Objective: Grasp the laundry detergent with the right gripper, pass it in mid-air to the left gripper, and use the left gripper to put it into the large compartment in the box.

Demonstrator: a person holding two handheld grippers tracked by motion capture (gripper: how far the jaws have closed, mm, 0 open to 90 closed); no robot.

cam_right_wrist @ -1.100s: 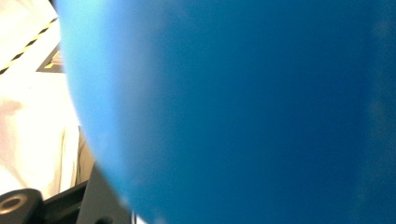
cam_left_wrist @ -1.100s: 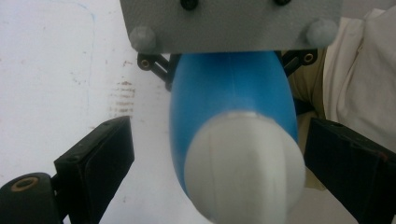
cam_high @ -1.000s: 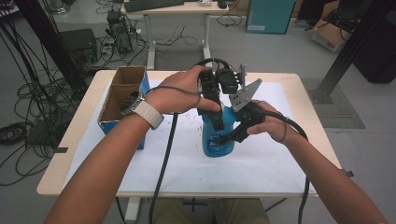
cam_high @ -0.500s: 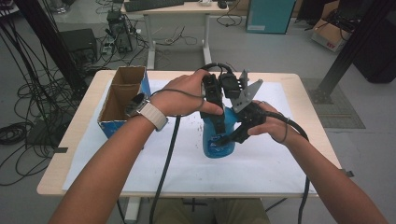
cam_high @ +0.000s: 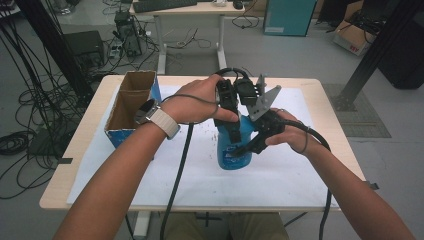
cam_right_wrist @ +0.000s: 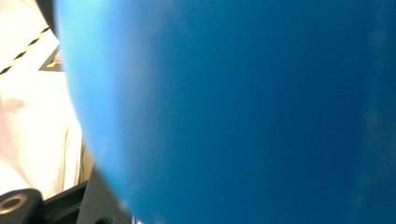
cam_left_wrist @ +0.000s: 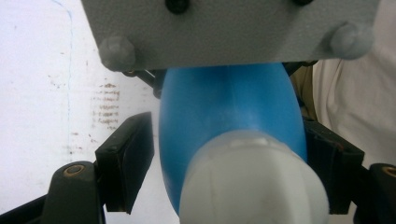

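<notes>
A blue bottle (cam_high: 233, 154) with a white cap stands upright on the white sheet in the middle of the table. My left gripper (cam_high: 231, 127) comes down over its top. In the left gripper view the bottle (cam_left_wrist: 229, 107) sits between the jaws, the right pad against it and a thin gap at the left pad. My right gripper (cam_high: 248, 146) clamps the bottle's body from the right side. Its grey plate (cam_left_wrist: 233, 28) crosses the top of the left gripper view. In the right gripper view the blue bottle wall (cam_right_wrist: 233, 107) is pressed close to the camera.
An open cardboard box (cam_high: 131, 106) with a blue side stands at the table's left. The white sheet (cam_high: 300, 172) covers most of the tabletop and carries brown specks. Cables trail from both grippers over the front edge. Desks, cables and boxes stand on the floor beyond.
My left hand has shifted a little to the right over the bottle's top. The bottle and the right gripper have stayed in place.
</notes>
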